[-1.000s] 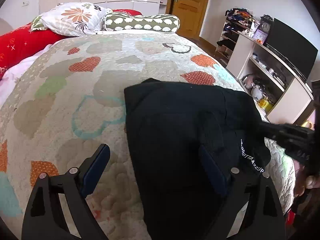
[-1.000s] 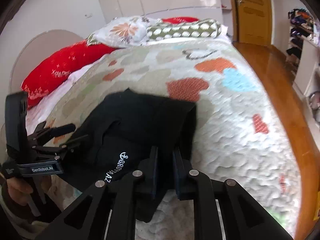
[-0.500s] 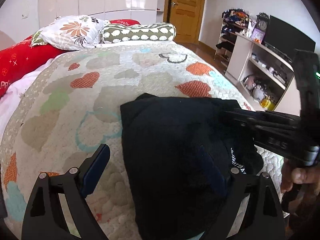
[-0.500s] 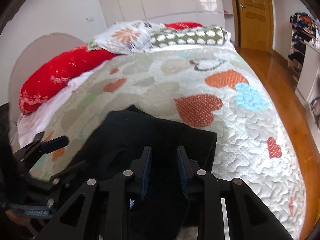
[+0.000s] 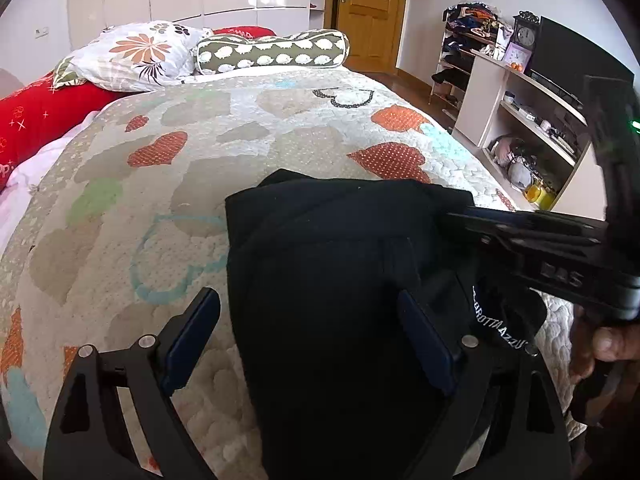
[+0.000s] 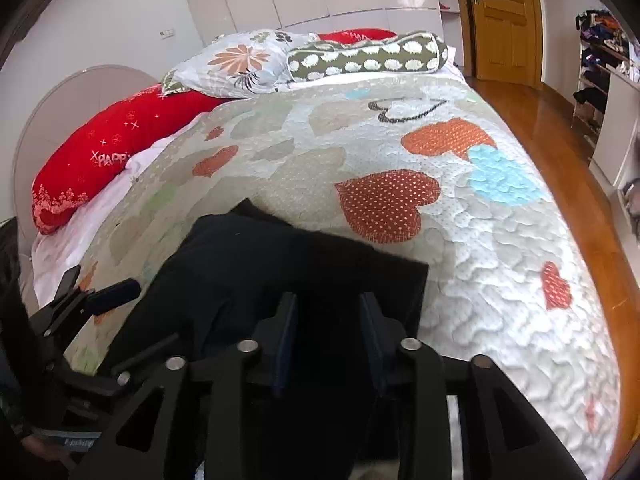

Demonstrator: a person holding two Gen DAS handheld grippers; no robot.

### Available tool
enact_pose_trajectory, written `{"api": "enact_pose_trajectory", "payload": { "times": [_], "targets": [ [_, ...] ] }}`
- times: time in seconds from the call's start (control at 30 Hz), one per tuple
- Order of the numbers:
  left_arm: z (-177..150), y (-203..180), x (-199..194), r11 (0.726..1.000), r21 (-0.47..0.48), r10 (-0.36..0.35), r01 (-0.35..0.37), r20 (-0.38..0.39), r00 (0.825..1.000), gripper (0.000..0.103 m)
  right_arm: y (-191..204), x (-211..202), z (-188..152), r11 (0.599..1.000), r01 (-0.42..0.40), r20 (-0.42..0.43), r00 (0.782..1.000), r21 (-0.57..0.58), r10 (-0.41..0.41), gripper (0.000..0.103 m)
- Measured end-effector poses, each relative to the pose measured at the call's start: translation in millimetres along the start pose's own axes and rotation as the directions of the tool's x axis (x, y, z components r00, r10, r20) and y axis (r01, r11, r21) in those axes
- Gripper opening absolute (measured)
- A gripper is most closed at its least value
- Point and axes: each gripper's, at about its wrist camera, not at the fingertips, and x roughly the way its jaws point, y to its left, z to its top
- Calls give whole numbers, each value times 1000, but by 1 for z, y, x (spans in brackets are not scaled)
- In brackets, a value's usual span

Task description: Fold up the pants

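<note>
Black pants (image 5: 332, 280) lie partly folded on the heart-patterned quilt (image 5: 240, 128) near the bed's foot, a white logo at their right edge. My left gripper (image 5: 310, 344) is open, its jaws wide apart, over the pants' left edge; it also shows in the right wrist view (image 6: 120, 316). My right gripper (image 6: 328, 332) hovers over the pants (image 6: 280, 272) with its jaws partly apart and nothing between them. In the left wrist view it (image 5: 460, 216) reaches in from the right over the pants' far right corner.
Pillows (image 5: 136, 56) and a red cushion (image 5: 36, 120) lie at the bed's head. A white shelf unit (image 5: 532, 128) with a TV stands right of the bed. A wooden door (image 5: 368, 8) and wood floor (image 6: 560, 128) lie beyond.
My right gripper has opened from shut and moved up and forward over the pants. The left gripper has stayed open and drawn back slightly.
</note>
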Motion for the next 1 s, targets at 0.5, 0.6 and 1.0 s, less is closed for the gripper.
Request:
{"api": "enact_pose_trajectory", "payload": {
  "times": [0.5,0.6,1.0],
  "targets": [
    [-11,2,-15,1000,-27,-9,9,16,1000,91,21,-26,-48,998,36,-25,999,-51,-38,50],
    [-14,0,-10,999,-28,-18,18,4,1000,91,17,-22,-57,999,37,-33,999,-40,-39,51],
    [-15,2,-17,996,-61,-63,63,-4,998,92,-7,-48,-53,998,5,18,1000,62,-6,56]
  ]
}}
